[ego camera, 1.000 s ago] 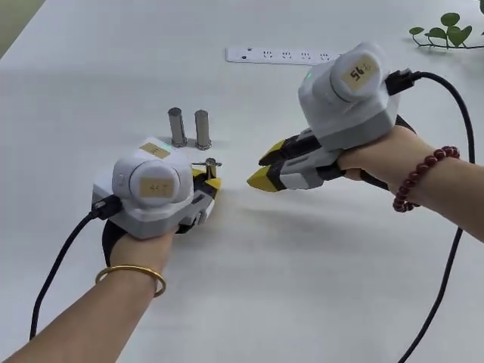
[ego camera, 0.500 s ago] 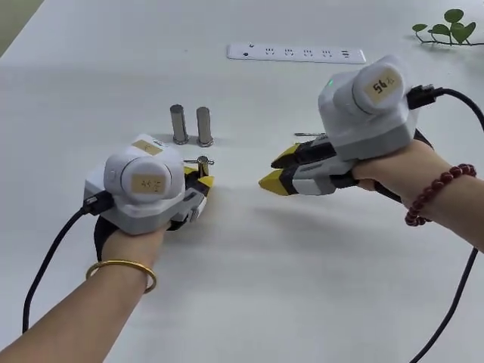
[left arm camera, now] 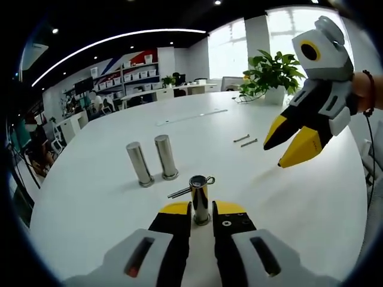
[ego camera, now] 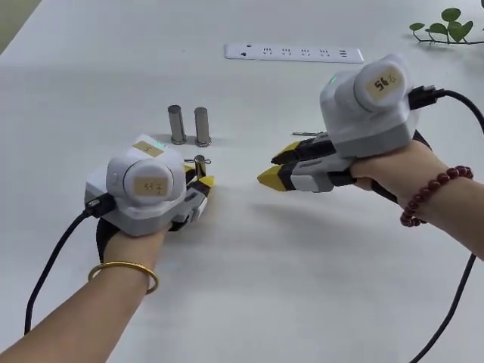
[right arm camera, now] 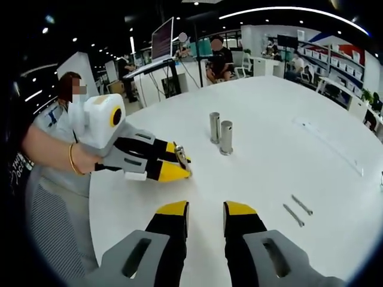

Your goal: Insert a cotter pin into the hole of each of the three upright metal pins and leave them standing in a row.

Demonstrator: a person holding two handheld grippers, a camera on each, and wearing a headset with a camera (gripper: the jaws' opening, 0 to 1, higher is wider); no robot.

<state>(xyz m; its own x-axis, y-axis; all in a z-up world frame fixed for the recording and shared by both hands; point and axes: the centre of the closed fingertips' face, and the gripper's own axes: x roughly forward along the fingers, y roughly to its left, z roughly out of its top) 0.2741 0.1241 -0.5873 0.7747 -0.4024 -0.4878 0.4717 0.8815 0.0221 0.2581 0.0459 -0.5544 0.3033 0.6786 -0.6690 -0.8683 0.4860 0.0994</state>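
So the left gripper [left arm camera: 201,209] is clamped tight on one upright metal pin [left arm camera: 199,200], with a cotter pin [left arm camera: 179,192] poked through the hole near its top, and it's all set down on the tabletop [ego camera: 249,287] toward the near left. Two other metal pins [left arm camera: 139,162] are stood side by side just beyond it. The right gripper [right arm camera: 205,209] is held off to the right, jaws a little apart, and two loose cotter pins [right arm camera: 301,204] are left lying flat past it, short of the power strip [ego camera: 293,52] by the far edge.
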